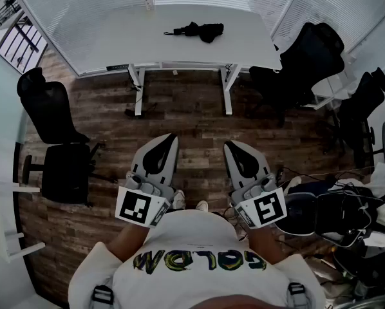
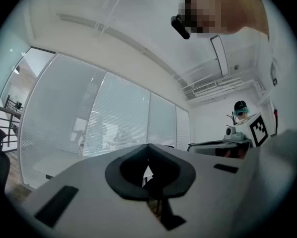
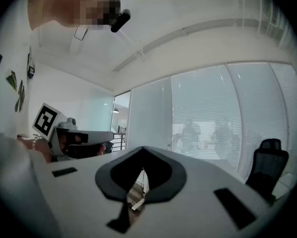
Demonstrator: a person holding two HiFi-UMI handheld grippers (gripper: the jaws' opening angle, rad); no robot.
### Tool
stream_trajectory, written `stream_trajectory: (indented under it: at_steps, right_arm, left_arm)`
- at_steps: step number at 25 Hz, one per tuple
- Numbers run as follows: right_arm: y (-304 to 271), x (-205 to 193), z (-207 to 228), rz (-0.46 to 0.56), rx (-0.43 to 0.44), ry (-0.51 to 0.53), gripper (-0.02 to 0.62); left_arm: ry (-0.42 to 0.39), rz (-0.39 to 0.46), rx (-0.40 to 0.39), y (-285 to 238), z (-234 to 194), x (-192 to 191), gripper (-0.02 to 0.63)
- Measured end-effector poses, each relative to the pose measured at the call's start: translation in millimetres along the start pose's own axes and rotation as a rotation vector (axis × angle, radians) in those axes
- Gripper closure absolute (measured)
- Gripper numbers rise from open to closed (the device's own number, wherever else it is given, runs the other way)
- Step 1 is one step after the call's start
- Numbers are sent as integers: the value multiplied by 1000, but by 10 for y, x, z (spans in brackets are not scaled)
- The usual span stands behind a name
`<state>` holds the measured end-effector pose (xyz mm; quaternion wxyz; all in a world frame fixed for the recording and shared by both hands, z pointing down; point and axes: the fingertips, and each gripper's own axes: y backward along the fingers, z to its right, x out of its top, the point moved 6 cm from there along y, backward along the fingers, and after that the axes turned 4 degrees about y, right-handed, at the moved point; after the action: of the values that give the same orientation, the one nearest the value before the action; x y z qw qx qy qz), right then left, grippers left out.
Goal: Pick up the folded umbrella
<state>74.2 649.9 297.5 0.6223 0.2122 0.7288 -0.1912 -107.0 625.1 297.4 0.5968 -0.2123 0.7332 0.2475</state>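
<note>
Far ahead, the folded umbrella (image 1: 196, 29) lies on the desk (image 1: 128, 40); left tool (image 1: 169, 139) and right tool (image 1: 231, 147) are both closed.

Black folded umbrella (image 1: 196, 29), lying flat on white desk (image 1: 134, 40), handle end pointing left

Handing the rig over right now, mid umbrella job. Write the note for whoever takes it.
Left gripper: fingers shut, empty, held close to the person.
Right gripper: same.
Folded umbrella lies untouched on the white desk, across the wood floor ahead, beyond reach.
Done: nothing.
Left: walk to the desk, open a gripper, grasp the umbrella, lift it.
</note>
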Motion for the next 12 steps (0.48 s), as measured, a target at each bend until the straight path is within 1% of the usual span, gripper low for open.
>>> stream_trajectory:
  at_steps: [6,12]
  right_arm:
    - [-285,1,-159,22,-48,-15,584]
    - [-511,14,-274,13,-45,-13,584]
  left_arm:
    - [11,-22,-10,81,-340,-43,595]
    - [27,-29,-13,100,-600,-44,595]
